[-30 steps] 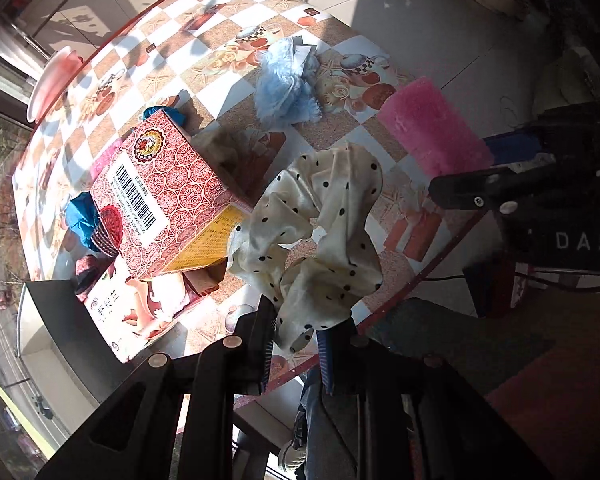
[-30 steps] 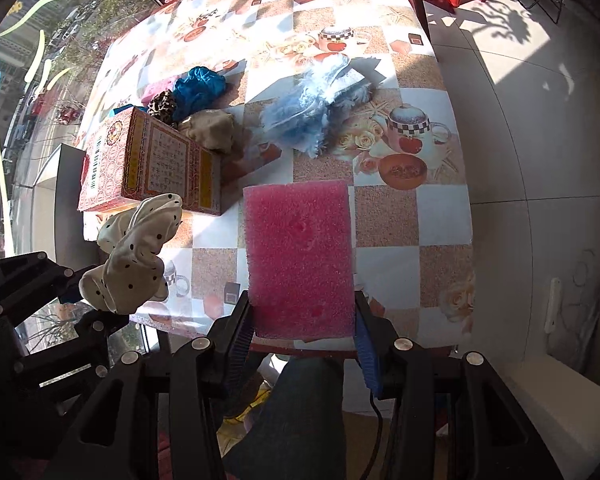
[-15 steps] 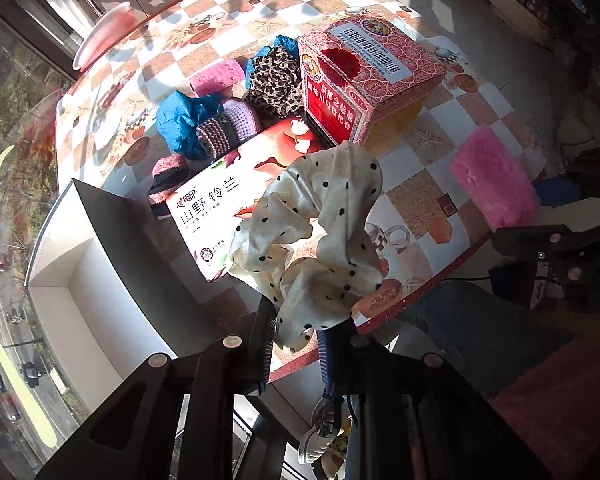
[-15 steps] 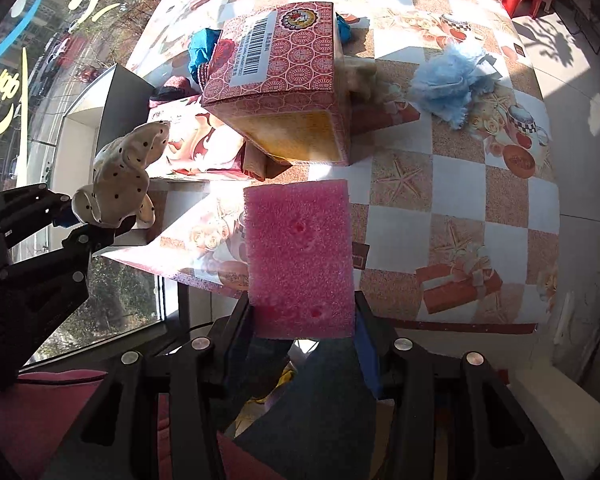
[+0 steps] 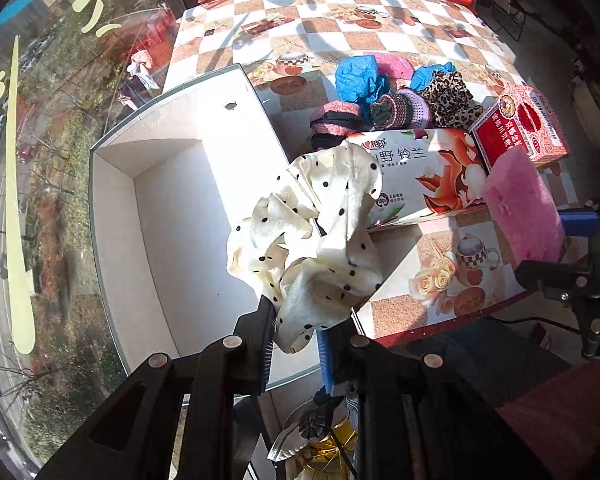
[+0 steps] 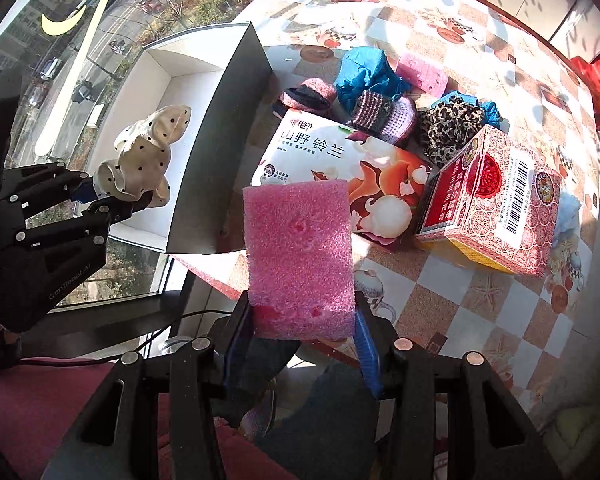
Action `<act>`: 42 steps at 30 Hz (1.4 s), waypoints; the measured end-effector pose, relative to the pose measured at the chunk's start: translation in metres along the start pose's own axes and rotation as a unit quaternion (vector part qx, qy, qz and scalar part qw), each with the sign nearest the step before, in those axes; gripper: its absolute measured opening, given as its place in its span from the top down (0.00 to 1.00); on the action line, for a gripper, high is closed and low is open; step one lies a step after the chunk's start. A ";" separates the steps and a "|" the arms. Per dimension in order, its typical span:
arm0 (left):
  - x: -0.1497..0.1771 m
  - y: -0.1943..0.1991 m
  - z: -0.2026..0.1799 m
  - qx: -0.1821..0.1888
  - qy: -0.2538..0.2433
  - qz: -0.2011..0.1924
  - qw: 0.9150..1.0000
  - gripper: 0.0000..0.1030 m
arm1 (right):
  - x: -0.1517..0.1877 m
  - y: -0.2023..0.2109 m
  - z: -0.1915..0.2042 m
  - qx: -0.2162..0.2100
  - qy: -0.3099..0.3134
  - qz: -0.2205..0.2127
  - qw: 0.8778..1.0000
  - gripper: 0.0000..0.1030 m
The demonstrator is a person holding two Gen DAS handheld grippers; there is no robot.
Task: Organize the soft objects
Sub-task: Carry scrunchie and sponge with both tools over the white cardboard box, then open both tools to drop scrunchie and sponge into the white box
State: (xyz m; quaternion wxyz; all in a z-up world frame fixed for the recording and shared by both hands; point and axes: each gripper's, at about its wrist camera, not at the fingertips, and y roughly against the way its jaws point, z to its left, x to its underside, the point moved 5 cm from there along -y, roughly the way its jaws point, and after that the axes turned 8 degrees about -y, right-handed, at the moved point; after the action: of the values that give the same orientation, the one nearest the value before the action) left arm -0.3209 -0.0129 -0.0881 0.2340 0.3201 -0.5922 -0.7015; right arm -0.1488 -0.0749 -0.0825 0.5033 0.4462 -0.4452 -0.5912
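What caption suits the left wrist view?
Left gripper holds a polka-dot scrunchie above an open white box.

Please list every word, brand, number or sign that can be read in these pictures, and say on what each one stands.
"山野铃兰": large characters on the flat tissue pack.
"100%": small round mark on the same pack.
"GenRobot.AI": on the body of the left claw.
Red box: a barcode and gold characters, too small to read.
Window: big yellow strokes, cut off, not readable.
Small print on the pack: blurred.
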 end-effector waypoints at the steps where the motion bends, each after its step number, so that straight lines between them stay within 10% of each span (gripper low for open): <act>1: 0.004 0.000 0.010 -0.004 0.014 0.001 1.000 0.80 | -0.004 0.000 0.008 0.000 0.009 0.000 1.000 0.53; 17: 0.057 -0.027 0.080 -0.015 0.164 0.037 0.986 0.80 | -0.066 -0.007 0.121 -0.025 0.088 0.000 0.996 0.53; 42: 0.059 -0.042 0.092 -0.005 0.182 0.053 0.982 0.79 | -0.061 -0.028 0.152 -0.015 0.132 0.033 0.991 0.53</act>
State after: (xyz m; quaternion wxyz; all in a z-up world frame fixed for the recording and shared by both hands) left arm -0.4255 0.0160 -0.1308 0.3759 0.4092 -0.5521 -0.6216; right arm -0.2969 0.0004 -0.0733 0.5834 0.4979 -0.3805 -0.5166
